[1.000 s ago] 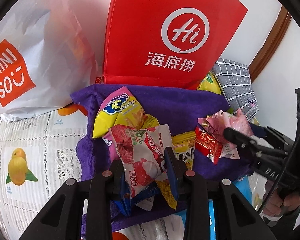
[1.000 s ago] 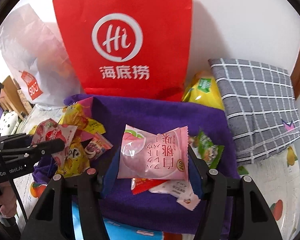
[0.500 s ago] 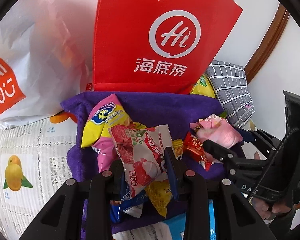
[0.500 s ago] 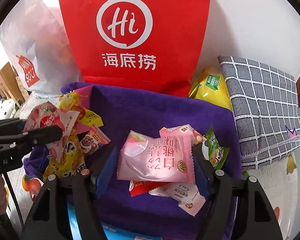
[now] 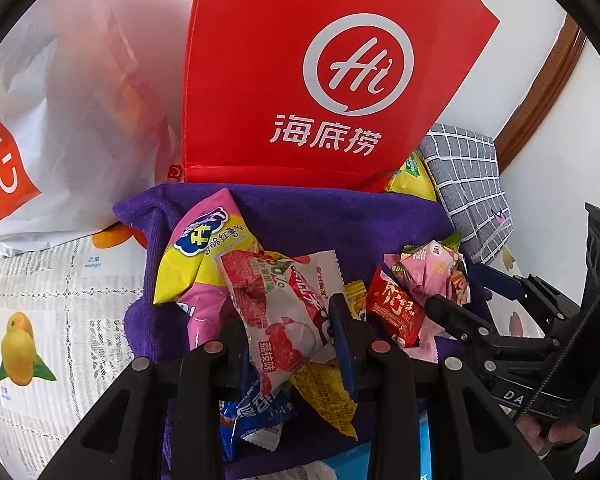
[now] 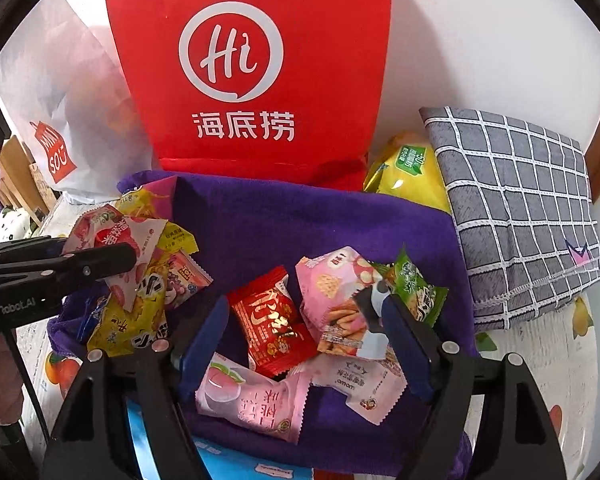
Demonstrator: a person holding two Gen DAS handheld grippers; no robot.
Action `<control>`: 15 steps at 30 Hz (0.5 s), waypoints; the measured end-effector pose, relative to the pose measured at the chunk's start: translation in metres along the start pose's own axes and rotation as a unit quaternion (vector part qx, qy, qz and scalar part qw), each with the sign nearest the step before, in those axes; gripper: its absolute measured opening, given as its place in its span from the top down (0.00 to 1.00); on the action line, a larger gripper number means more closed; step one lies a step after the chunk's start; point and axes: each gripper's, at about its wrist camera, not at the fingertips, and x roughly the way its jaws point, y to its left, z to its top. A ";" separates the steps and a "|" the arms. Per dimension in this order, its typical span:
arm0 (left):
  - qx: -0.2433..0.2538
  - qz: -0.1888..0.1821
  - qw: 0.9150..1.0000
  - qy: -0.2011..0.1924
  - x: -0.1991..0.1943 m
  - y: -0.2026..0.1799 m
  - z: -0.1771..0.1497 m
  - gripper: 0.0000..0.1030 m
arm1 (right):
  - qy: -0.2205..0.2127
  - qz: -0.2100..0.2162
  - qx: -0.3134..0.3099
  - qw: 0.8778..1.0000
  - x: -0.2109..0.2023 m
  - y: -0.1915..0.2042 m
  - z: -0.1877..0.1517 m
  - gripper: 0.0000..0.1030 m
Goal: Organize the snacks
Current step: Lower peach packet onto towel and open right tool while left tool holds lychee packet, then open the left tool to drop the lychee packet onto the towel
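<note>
The left gripper is clamped on one lychee candy packet above the purple towel. The right gripper's jaws are opening, empty, over one peach packet lying near on the towel's right side.

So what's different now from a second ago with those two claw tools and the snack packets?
The right gripper let go of the pale pink peach-print packet; its jaws are opening and the packet has dropped onto the purple cloth. The left gripper stays clamped on the white-and-red lychee-print packet. The red paper bag is unmoved.

Bare purple cloth before red bag
</note>
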 end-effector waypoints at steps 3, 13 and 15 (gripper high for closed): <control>-0.001 -0.002 1.000 0.000 0.000 -0.001 0.001 0.69 | -0.006 0.000 0.004 1.000 -0.005 -0.001 0.000 0.24; 0.014 -0.012 1.000 0.008 0.007 -0.013 0.002 0.68 | -0.019 -0.002 0.004 1.000 -0.021 -0.003 -0.002 0.26; 0.014 -0.012 1.000 0.008 0.007 -0.014 0.002 0.68 | -0.016 -0.003 0.003 1.000 -0.021 -0.003 -0.004 0.27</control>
